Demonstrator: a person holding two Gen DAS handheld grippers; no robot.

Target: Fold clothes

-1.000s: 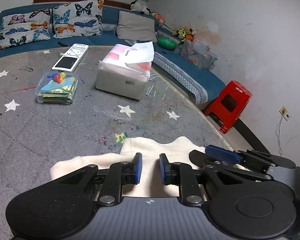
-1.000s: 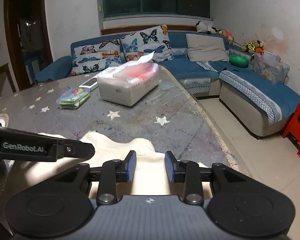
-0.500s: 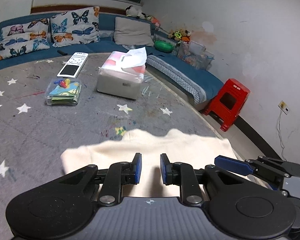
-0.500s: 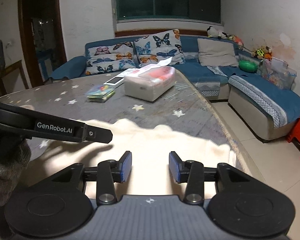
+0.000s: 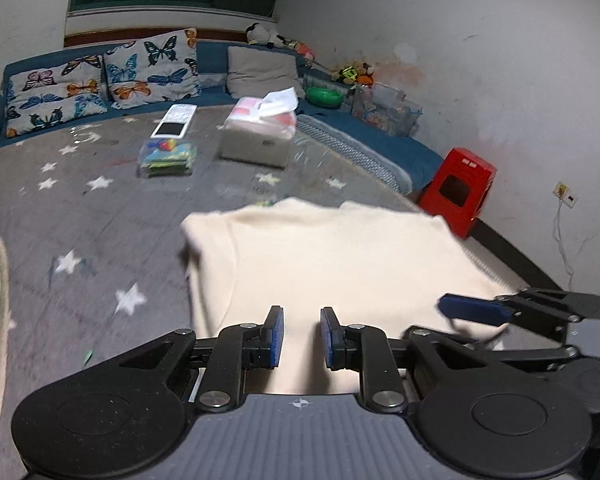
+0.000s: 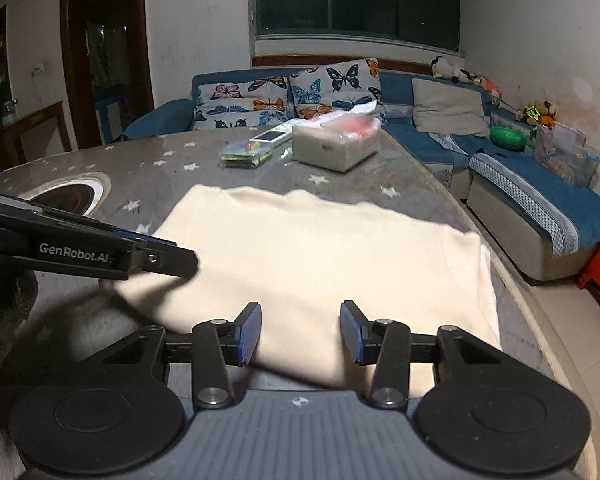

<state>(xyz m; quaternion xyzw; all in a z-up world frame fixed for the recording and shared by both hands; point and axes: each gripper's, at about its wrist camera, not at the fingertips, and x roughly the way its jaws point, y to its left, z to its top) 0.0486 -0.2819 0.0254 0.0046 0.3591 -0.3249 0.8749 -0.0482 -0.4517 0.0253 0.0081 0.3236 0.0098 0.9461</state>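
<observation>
On the near part of the grey starred table (image 5: 100,232) lies the cream garment (image 5: 340,264), spread flat, its near edge by the table's rim under both grippers. In the right wrist view it fills the middle, its far edge running from ten to two o'clock.

The left gripper (image 5: 300,332) hangs over the garment's near edge with a narrow gap between its blue pads; nothing is pinched, the cloth lies below them. The right gripper (image 6: 300,330) stands over the same edge, its jaws wider apart and lately opening further, with no cloth between the pads. Each gripper shows in the other's view: the right at four o'clock, the left at nine.

Farther out, at twelve o'clock, sit a tissue box (image 5: 258,136), a clear packet (image 5: 168,158) and a remote (image 5: 174,122). Beyond them runs a blue sofa (image 6: 540,200) with butterfly cushions (image 6: 284,96). A red stool (image 5: 458,190) stands at two o'clock on the floor.
</observation>
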